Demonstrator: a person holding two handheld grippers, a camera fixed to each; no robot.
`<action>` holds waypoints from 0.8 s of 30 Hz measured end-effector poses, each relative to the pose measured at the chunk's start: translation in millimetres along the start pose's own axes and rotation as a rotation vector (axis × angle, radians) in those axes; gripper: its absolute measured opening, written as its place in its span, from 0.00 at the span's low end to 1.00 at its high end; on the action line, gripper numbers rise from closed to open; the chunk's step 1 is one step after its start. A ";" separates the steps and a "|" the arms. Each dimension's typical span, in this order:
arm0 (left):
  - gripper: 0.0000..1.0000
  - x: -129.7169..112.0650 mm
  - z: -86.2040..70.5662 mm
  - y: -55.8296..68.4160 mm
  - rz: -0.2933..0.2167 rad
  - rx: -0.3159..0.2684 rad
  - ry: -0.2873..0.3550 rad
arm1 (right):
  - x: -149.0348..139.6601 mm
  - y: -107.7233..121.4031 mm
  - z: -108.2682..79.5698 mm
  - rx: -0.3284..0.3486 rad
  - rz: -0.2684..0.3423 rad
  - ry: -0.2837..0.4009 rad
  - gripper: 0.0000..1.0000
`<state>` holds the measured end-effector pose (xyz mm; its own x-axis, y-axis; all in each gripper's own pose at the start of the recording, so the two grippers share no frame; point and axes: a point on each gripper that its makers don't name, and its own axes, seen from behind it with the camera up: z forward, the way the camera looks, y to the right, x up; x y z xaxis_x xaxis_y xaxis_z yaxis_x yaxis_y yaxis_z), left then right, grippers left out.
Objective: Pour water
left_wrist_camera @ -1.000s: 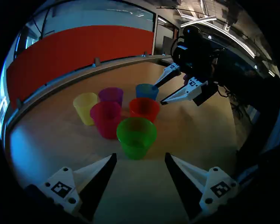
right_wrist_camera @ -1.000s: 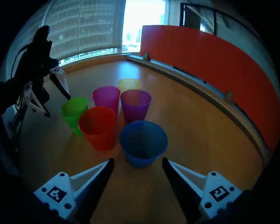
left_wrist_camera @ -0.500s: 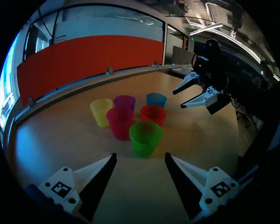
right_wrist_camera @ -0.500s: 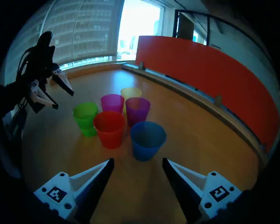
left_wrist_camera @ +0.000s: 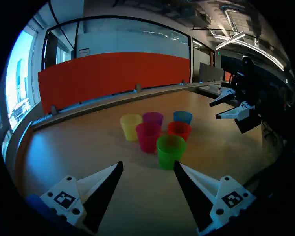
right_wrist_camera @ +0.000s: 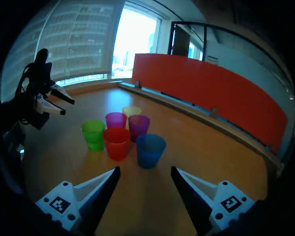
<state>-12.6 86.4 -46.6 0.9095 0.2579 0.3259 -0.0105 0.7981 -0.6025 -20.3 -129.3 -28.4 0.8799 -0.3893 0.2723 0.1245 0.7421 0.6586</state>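
Left gripper view faces the cluster of six coloured plastic cups (left_wrist_camera: 159, 133) from the side of its green plastic cup (left_wrist_camera: 170, 151). Right gripper view faces it roughly opposite, from the side of its blue plastic cup (right_wrist_camera: 150, 150). Both are near and share the cluster.

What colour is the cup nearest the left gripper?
Green; the cup shows best in the left gripper view.

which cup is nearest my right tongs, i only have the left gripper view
observer: the blue cup, standing just ahead of the open right tongs, untouched
operator: what's to its left from there
observer: the red cup, with a sliver of bare table showing between the two
operator: and what's behind my left tongs
observer: the left tongs are open, and behind them are big windows with blinds
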 end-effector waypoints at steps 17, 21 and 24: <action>0.96 34.2 -18.9 -33.0 -0.027 0.182 0.168 | 39.6 17.9 -31.6 -0.196 0.053 0.204 1.00; 0.96 47.7 -26.8 -42.0 -0.041 0.239 0.223 | 50.1 29.4 -38.2 -0.266 0.075 0.251 1.00; 0.96 58.3 -33.4 -49.8 -0.059 0.280 0.266 | 61.4 40.6 -46.5 -0.324 0.093 0.294 1.00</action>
<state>54.9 43.6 -21.9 0.9875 0.0864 0.1316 -0.0345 0.9344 -0.3544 60.0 -97.7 -17.5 0.9813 -0.1761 0.0781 0.1349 0.9175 0.3741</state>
